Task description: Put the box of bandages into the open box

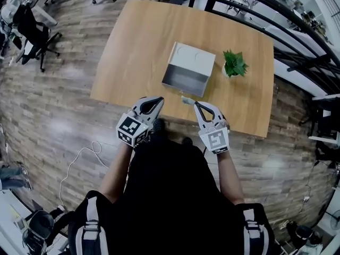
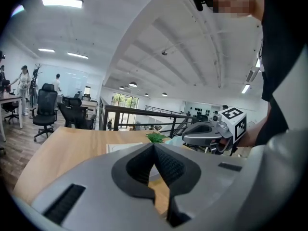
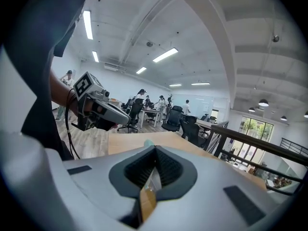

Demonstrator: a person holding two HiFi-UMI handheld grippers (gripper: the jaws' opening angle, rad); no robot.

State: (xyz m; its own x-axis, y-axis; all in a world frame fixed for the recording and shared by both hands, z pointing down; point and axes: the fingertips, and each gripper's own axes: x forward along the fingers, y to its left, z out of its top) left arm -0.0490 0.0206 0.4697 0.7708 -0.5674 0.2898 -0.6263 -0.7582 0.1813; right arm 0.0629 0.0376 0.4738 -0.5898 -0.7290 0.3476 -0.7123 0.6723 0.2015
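Observation:
The open box [image 1: 188, 70], white outside and grey inside, lies on the wooden table [image 1: 133, 52] with its opening toward me. The small teal box of bandages [image 1: 187, 101] lies near the table's front edge, just ahead of both grippers. My left gripper [image 1: 161, 98] is to its left and my right gripper [image 1: 195, 104] is close on its right; both are shut and hold nothing. In the left gripper view the shut jaws [image 2: 154, 144] point at the open box [image 2: 126, 147]. In the right gripper view the bandage box [image 3: 149, 142] peeks just beyond the shut tips [image 3: 155, 148].
A small potted plant [image 1: 234, 64] stands right of the open box. A black railing [image 1: 276, 31] runs behind the table's right side. Office chairs [image 1: 34, 33] stand at the far left, and a white cable [image 1: 79, 158] lies on the wood floor.

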